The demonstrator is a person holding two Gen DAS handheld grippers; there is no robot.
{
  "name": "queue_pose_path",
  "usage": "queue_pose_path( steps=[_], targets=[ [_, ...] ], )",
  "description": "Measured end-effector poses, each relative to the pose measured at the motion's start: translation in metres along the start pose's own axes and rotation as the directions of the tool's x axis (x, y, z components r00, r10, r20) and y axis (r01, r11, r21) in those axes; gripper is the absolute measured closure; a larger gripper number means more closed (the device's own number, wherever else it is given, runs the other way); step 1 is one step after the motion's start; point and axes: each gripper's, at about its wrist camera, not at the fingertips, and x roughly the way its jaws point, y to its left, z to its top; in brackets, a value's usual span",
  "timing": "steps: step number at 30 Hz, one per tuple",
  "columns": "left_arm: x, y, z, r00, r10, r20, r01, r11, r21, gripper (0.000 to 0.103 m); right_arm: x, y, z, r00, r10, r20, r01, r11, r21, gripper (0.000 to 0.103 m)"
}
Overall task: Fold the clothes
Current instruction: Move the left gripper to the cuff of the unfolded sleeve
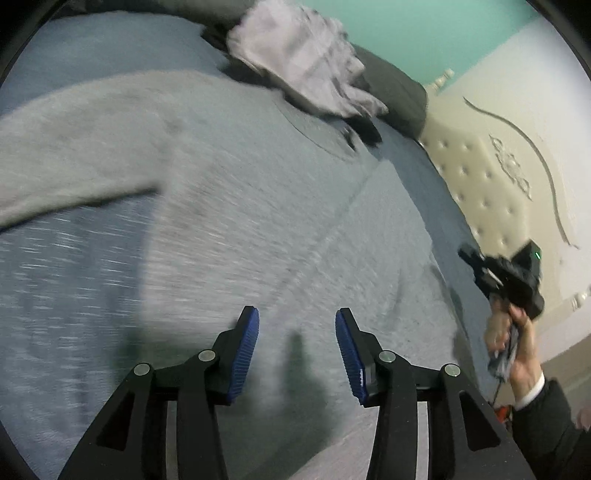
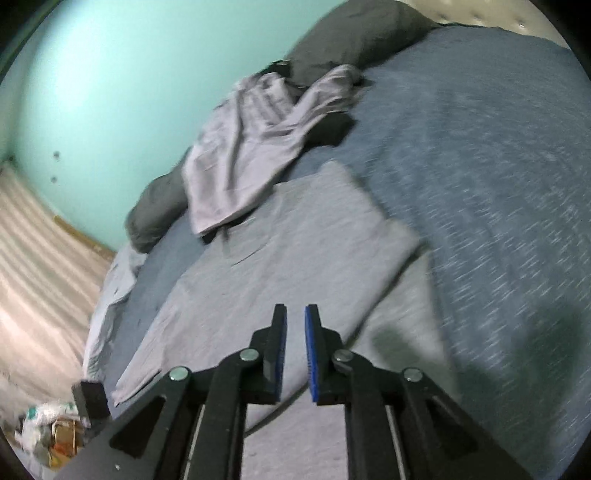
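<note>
A grey knit top [image 1: 221, 184] lies spread flat on the blue bed cover [image 1: 74, 295], one sleeve [image 1: 74, 166] reaching left. My left gripper [image 1: 296, 314] hovers over its near part, open, with nothing between the blue pads. At the right edge of the left wrist view a hand holds my right gripper [image 1: 471, 258] above the side of the bed. In the right wrist view the grey top [image 2: 295, 229] lies ahead with a folded edge toward the right. My right gripper [image 2: 296, 308] stands above it with a narrow gap between the pads and nothing in it.
A crumpled pale lilac garment [image 2: 258, 140] lies at the far side of the bed against dark grey pillows [image 2: 354, 33]. A cream tufted headboard [image 1: 480, 177] and a teal wall [image 2: 110, 92] border the bed. Striped floor covering [image 2: 37, 258] and some clutter [image 2: 48, 432] lie beside it.
</note>
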Motion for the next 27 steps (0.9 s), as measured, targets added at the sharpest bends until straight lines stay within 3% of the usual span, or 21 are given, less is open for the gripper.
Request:
queue_pose_path(
  steps=[2,9,13,15,17,19,24,27],
  targets=[
    [-0.018,0.012,0.001,0.999,0.029,0.018,-0.028,0.999,-0.027,0.056,0.002,0.012,-0.014,1.000,0.025,-0.006,-0.025,1.000,-0.002,0.082],
    [-0.079,0.053,-0.002,0.989,0.137,0.051,-0.131,0.985,-0.110,0.056,0.012,0.043,-0.045,0.999,0.044,-0.017,-0.045,0.999,-0.023,0.082],
    [-0.104,0.079,-0.008,0.981,0.188,0.049,-0.178,0.970,-0.163,0.056,0.016,0.055,-0.052,0.999,0.029,-0.015,-0.029,0.997,-0.071,0.080],
    [-0.110,0.090,-0.010,0.974,0.222,0.044,-0.210,0.959,-0.190,0.056,0.019,0.057,-0.057,1.000,0.028,-0.015,-0.029,0.997,-0.077,0.071],
    [-0.119,0.104,-0.013,0.966,0.256,0.044,-0.241,0.946,-0.217,0.056,0.024,0.056,-0.061,0.999,0.037,-0.030,-0.039,0.997,-0.071,0.071],
    [-0.128,0.116,-0.015,0.965,0.256,0.052,-0.235,0.936,-0.261,0.056,0.029,0.055,-0.065,0.998,0.045,-0.046,-0.048,0.997,-0.066,0.070],
    [-0.160,0.159,-0.014,0.955,0.277,0.110,-0.211,0.889,-0.406,0.054,0.033,0.050,-0.067,0.998,0.034,-0.052,-0.037,0.998,-0.048,0.041],
    [-0.172,0.187,-0.012,0.944,0.303,0.128,-0.206,0.848,-0.488,0.054,0.033,0.050,-0.066,0.999,0.027,-0.045,-0.029,0.998,-0.051,0.038]
  ],
)
